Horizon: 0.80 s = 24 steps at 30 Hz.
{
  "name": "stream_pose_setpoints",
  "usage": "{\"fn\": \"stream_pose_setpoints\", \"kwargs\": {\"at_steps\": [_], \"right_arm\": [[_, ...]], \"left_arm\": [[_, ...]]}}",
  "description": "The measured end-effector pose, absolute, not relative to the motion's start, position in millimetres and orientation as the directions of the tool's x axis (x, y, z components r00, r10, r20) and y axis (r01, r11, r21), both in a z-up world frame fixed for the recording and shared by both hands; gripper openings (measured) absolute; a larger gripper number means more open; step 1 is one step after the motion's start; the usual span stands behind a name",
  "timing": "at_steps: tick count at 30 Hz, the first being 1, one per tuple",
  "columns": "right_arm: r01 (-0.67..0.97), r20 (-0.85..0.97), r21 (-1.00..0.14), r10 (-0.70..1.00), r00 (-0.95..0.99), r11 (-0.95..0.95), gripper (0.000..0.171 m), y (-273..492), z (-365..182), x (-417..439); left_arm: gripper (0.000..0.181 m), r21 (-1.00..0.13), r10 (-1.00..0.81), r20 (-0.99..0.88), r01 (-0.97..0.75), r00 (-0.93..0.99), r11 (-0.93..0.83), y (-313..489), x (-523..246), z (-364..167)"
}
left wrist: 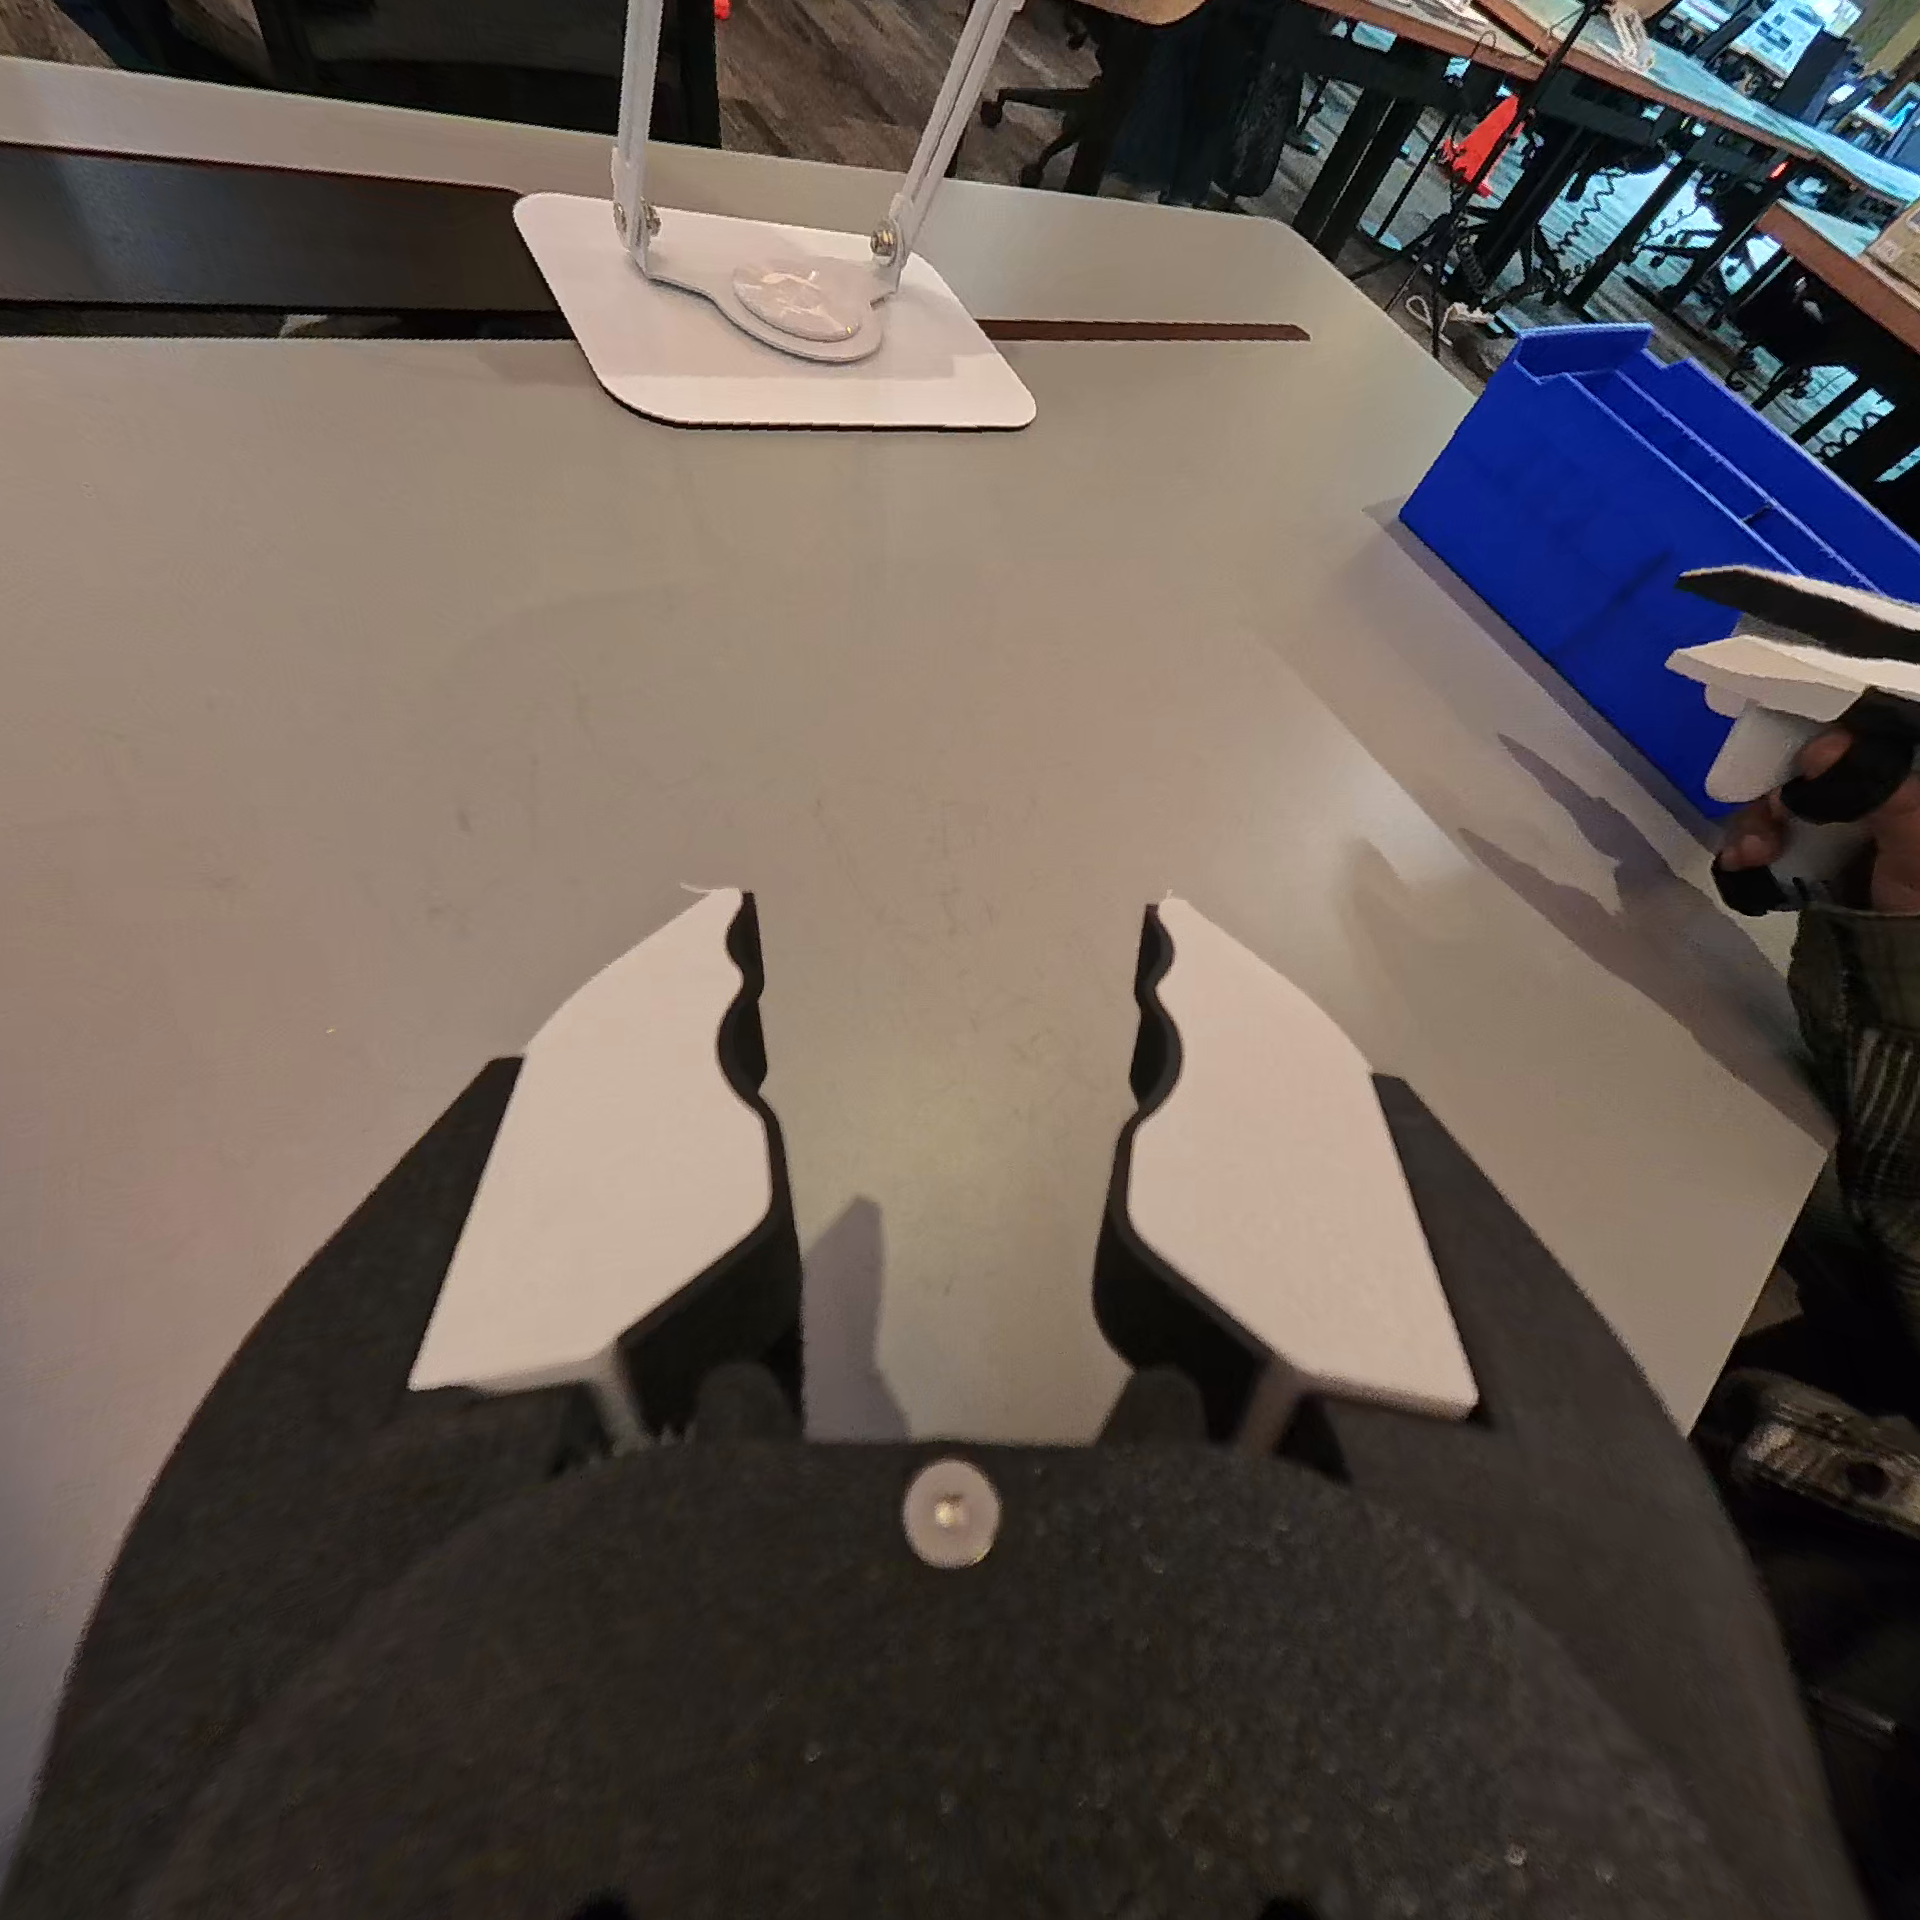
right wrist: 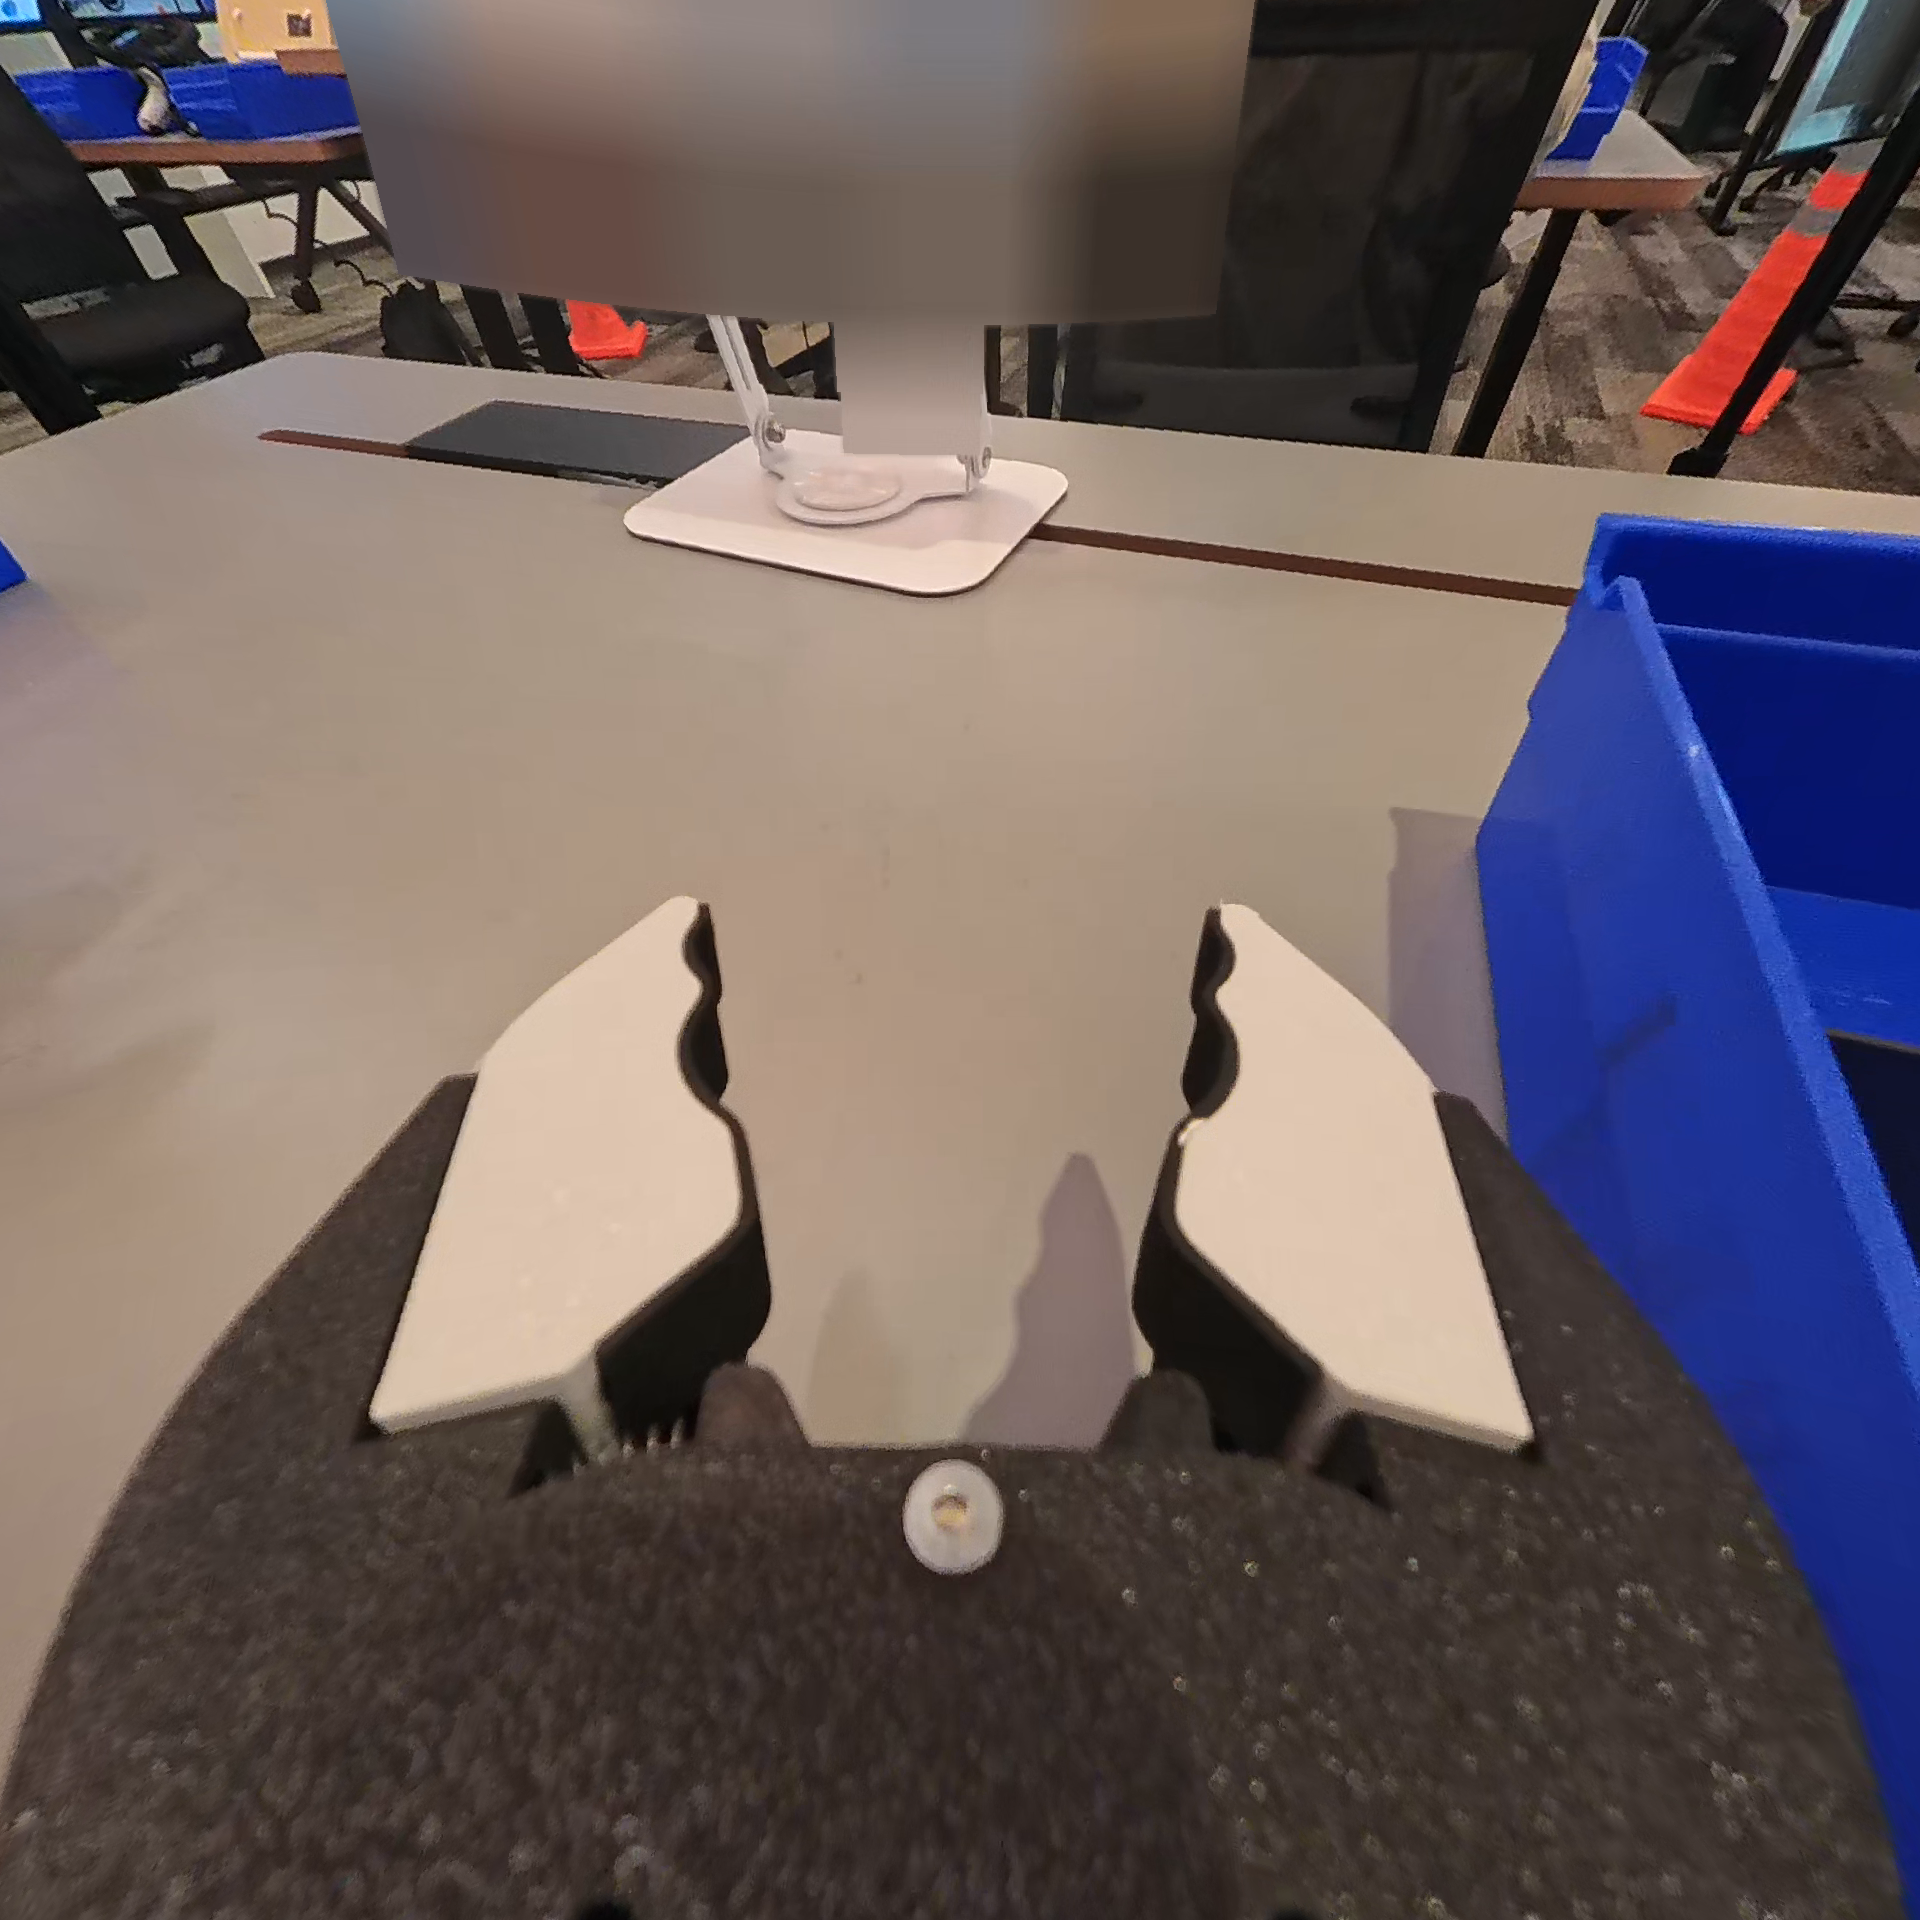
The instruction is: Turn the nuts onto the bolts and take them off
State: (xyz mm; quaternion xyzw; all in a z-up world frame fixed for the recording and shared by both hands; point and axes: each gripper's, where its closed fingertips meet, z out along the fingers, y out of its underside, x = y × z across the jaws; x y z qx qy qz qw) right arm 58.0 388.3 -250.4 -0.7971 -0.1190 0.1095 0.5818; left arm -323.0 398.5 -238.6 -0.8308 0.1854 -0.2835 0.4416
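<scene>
Left wrist view showed the left gripper (left wrist: 951, 904), white-fingered with black wavy pads, spread wide with nothing between its jaws, hovering above the bare matte grey tabletop (left wrist: 520, 675). Its fingers (left wrist: 623, 1164) touched nothing. At twelve o'clock stood the flat white rounded stand base (left wrist: 790, 384) with two slanted white struts, straddling a dark slot in the table. At two o'clock sat the blue plastic divided storage bin (left wrist: 1558, 499), and just in front of it at three o'clock the right gripper (left wrist: 1787, 644) came in from the edge, held by a person's hand (left wrist: 1860, 821) in a dark fingerless glove.

In the right wrist view the right gripper (right wrist: 961, 909) was likewise released, jaws wide apart and empty over the table. The bin (right wrist: 1621, 1039) lay close at three o'clock, beside the right finger but apart from it; the base (right wrist: 935, 551) stood at twelve o'clock. No nuts or bolts could be seen in either view; the bin's inside was mostly hidden.
</scene>
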Motion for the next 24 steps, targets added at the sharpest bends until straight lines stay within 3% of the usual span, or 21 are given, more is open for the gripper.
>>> {"fn": "stream_pose_setpoints", "kwargs": {"at_steps": [7, 13, 18, 24], "right_arm": [[0.058, -0.043, -0.957, 0.336, 0.941, -0.283, 0.085, 385, -245, 52], [0.072, -0.050, -0.952, 0.386, 0.921, -0.296, 0.083, 381, -247, 36], [0.071, -0.055, -0.956, 0.411, 0.910, -0.286, 0.083, 378, -242, 26], [0.078, -0.049, -0.961, 0.444, 0.895, -0.265, 0.082, 374, -235, 18]], "left_arm": [[0.068, -0.872, -0.557, 0.258, -0.058, 0.790, -0.486, 383, -345, -204], [0.066, -0.876, -0.440, 0.127, -0.107, 0.889, -0.470, 350, -441, -147], [0.062, -0.799, -0.306, 0.032, -0.160, 0.951, -0.580, 332, -539, -143], [0.056, -0.618, -0.362, 0.025, -0.270, 0.932, -0.739, 329, -595, -197]]}}
